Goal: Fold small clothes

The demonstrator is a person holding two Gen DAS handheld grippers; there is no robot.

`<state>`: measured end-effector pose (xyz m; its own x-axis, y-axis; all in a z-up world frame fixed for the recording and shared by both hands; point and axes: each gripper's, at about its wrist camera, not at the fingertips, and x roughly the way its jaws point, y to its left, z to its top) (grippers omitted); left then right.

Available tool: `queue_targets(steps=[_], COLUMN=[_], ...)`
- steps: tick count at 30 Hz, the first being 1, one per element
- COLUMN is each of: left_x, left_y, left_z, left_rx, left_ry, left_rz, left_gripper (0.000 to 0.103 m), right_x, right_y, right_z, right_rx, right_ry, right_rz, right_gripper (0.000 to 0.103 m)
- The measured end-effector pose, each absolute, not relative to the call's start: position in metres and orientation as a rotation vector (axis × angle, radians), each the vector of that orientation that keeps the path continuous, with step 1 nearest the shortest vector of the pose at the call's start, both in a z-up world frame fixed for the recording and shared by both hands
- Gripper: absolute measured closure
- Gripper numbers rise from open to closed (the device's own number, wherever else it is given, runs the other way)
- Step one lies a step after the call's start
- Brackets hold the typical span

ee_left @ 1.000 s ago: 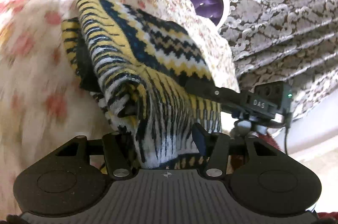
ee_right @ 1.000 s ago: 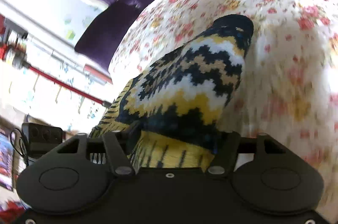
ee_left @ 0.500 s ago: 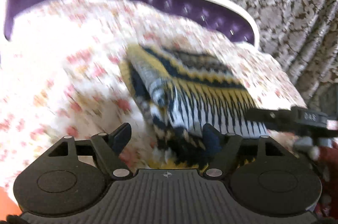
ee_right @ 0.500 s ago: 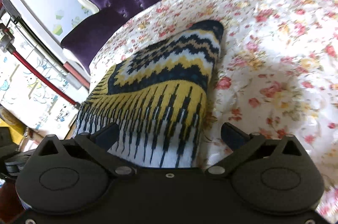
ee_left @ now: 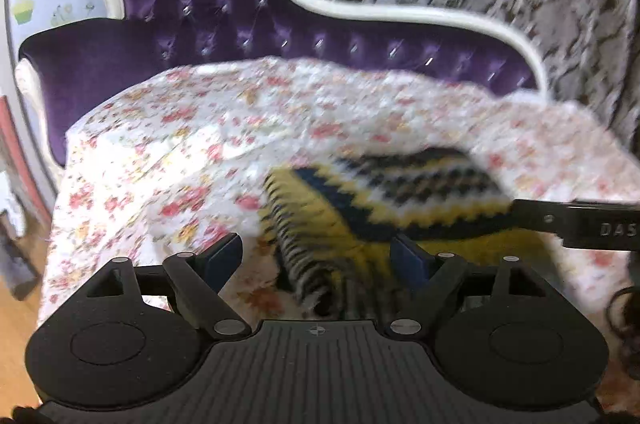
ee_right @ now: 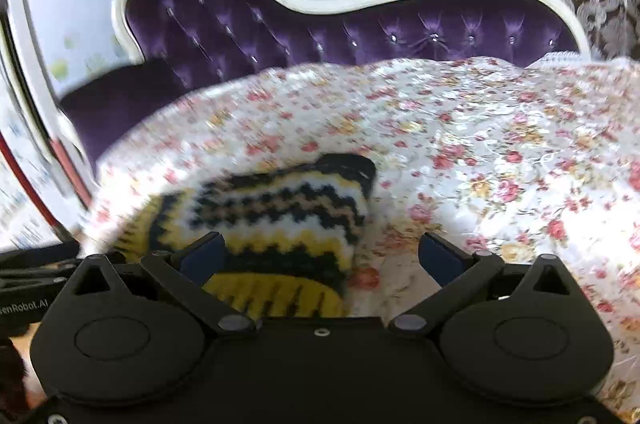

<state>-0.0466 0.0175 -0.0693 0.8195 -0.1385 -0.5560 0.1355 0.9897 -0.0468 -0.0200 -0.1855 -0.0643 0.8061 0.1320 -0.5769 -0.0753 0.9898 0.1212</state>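
Knitwear (ee_left: pixel 384 200), a yellow, navy and white zigzag piece, lies doubled over on the floral sheet (ee_right: pixel 500 144) in front of the purple headboard (ee_right: pixel 360 24), with left gripper (ee_left: pixel 318 252) and right gripper (ee_right: pixel 320 256) both spread apart, gripping nothing, apparently so the fold can settle.

I am reading the white letters "DAS" on the black body of my right claw (ee_left: pixel 580 224), which is reaching in at the right edge of my left wrist view. In my right wrist view, the side of my left claw (ee_right: pixel 28 288) is showing "senRobot.AI", with the start of the word running off the frame.
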Motion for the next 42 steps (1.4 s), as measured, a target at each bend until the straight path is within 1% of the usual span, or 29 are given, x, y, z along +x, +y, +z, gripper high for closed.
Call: queue_targets(steps=[2,4,6,9,14,18,22,28,33,42], left_x=[-0.045,-0.047,-0.049,-0.052,-0.053,-0.059,-0.067,-0.072,-0.080,-0.097], left_y=[0.023,0.029,0.030,0.026,0.017,0.012,0.008,0.007,0.006,0.006], left_z=[-0.081,-0.089,-0.092,-0.094,-0.088,-0.084,-0.080,-0.071,-0.063,-0.047], left_rx=[-0.020,-0.043,-0.037,-0.019,0.034,0.024,0.036,0.026,0.033,0.020], left_ry=[0.632,0.647,0.649,0.649,0.637,0.624,0.614,0.647,0.663,0.661], left_rz=[-0.147,-0.145,-0.135,-0.118,-0.097,-0.055,-0.028,-0.048,-0.044,-0.038], left_gripper=[0.022,0.020,0.016,0.013,0.013,0.014,0.014,0.014,0.014,0.014], right_x=[-0.016,-0.018,-0.024,-0.029,-0.036,-0.043,-0.049,-0.061,-0.078,-0.104], right_y=[-0.180,-0.179,-0.178,-0.177,-0.167,-0.160,-0.163,-0.166,-0.166,-0.176], right_z=[-0.079,-0.090,-0.096,-0.100,-0.097,-0.094,-0.093,-0.091,-0.083,-0.052], right_rx=[0.064,0.059,0.074,0.078,0.017,-0.032,-0.002,0.021,0.014,0.064], right_ry=[0.693,0.722,0.725,0.718,0.678,0.660,0.685,0.731,0.711,0.633], right_rz=[0.106,0.112,0.112,0.102,0.079,0.056,0.055,0.100,0.098,0.072], right_gripper=[0.000,0.000,0.000,0.001,0.000,0.000,0.000,0.001,0.001,0.001])
